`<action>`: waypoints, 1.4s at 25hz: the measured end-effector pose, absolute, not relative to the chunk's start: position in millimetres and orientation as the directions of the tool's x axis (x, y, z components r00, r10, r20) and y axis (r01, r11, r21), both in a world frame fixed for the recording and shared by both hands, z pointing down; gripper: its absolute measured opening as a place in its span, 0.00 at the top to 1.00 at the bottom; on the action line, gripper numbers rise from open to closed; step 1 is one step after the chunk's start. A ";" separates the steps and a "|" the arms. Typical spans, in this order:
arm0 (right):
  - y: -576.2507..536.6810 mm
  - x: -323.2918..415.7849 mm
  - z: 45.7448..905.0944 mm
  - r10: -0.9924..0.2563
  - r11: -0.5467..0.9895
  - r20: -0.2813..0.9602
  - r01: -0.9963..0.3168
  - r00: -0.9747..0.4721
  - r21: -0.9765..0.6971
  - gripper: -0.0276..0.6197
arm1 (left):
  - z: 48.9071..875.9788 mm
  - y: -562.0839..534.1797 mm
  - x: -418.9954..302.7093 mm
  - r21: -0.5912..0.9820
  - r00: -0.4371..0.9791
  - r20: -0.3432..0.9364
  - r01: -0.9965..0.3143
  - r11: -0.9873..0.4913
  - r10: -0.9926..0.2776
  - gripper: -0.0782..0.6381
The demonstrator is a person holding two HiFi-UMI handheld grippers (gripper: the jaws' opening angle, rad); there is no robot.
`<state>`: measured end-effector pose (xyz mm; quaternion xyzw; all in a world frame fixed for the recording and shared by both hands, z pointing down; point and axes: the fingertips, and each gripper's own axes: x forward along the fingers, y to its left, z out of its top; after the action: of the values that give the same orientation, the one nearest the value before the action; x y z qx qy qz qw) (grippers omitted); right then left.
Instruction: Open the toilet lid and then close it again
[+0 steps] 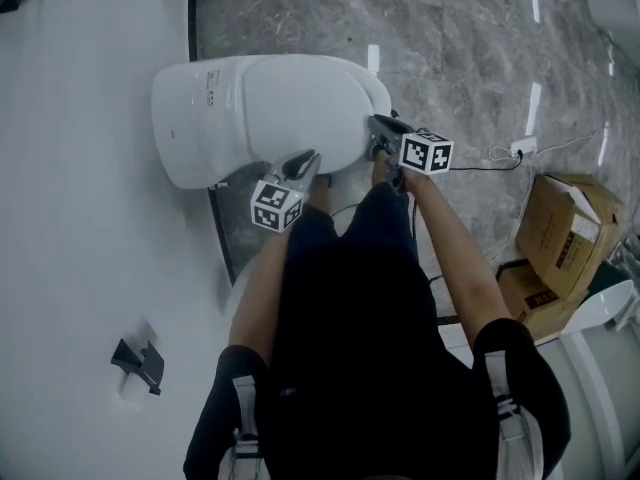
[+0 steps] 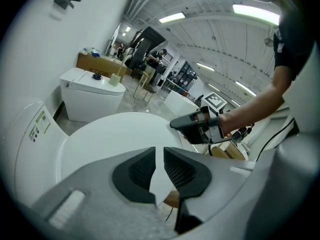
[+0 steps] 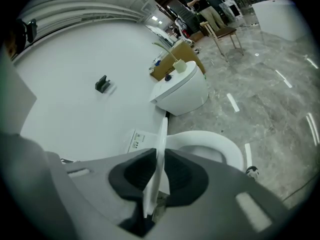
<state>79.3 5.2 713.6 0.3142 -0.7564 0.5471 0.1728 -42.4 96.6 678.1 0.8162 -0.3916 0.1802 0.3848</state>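
A white toilet [image 1: 195,118] stands against the wall, and its lid [image 1: 290,103] is lifted off the seat, tilted up at the front. My left gripper [image 1: 305,158] is shut on the lid's front rim at its near-left side. My right gripper [image 1: 378,128] is shut on the rim at the right. In the left gripper view the lid's broad top [image 2: 110,139] runs out from between the left gripper's [image 2: 159,166] pads, with the right gripper [image 2: 192,126] across it. In the right gripper view the lid [image 3: 161,139] stands edge-on between the right gripper's [image 3: 159,171] pads, above the bare seat ring [image 3: 220,146].
Cardboard boxes [image 1: 565,238] sit on the marble floor at the right, by a power strip with a cable [image 1: 520,150]. A black hook [image 1: 140,363] is fixed on the white wall. A second toilet [image 3: 182,89] stands further along the wall.
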 end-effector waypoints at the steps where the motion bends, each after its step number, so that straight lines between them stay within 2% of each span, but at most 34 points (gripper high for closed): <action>1: 6.5 75.0 708.7 -0.278 0.210 0.604 -0.661 -0.747 -0.720 0.88 | 674.2 97.8 -41.5 0.485 0.636 0.592 -0.772 -0.411 -0.496 0.81; 3: 8.1 64.5 698.1 -0.266 0.231 0.600 -0.654 -0.755 -0.720 0.88 | 668.2 101.1 -40.9 0.475 0.645 0.593 -0.764 -0.438 -0.482 0.81; 8: 11.4 41.0 673.0 -0.255 0.264 0.587 -0.640 -0.768 -0.722 0.87 | 653.4 105.7 -39.7 0.455 0.654 0.593 -0.754 -0.474 -0.470 0.72; 14: 15.1 3.2 645.5 -0.241 0.321 0.560 -0.609 -0.793 -0.725 0.87 | 639.5 114.5 -41.4 0.442 0.665 0.580 -0.742 -0.504 -0.471 0.66; 20: 21.3 -43.1 616.0 -0.209 0.443 0.529 -0.561 -0.823 -0.699 0.84 | 632.2 117.8 -45.1 0.394 0.646 0.593 -0.753 -0.526 -0.480 0.58; 25: 25.1 -70.2 602.0 -0.206 0.473 0.508 -0.539 -0.837 -0.697 0.84 | 631.0 110.6 -66.0 0.323 0.570 0.624 -0.811 -0.489 -0.534 0.57; 29: 31.5 -84.3 593.7 -0.186 0.572 0.536 -0.535 -0.823 -0.622 0.82 | 627.9 108.2 -83.1 0.283 0.515 0.634 -0.849 -0.446 -0.577 0.58; 35: 33.9 -105.4 584.6 -0.159 0.608 0.524 -0.501 -0.837 -0.616 0.81 | 622.6 106.9 -108.9 0.293 0.459 0.627 -0.888 -0.355 -0.630 0.59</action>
<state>-105.4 33.9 584.6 0.1893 -0.8709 0.4001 0.2136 -108.9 106.9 622.6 0.7961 -0.4765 0.2090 0.3090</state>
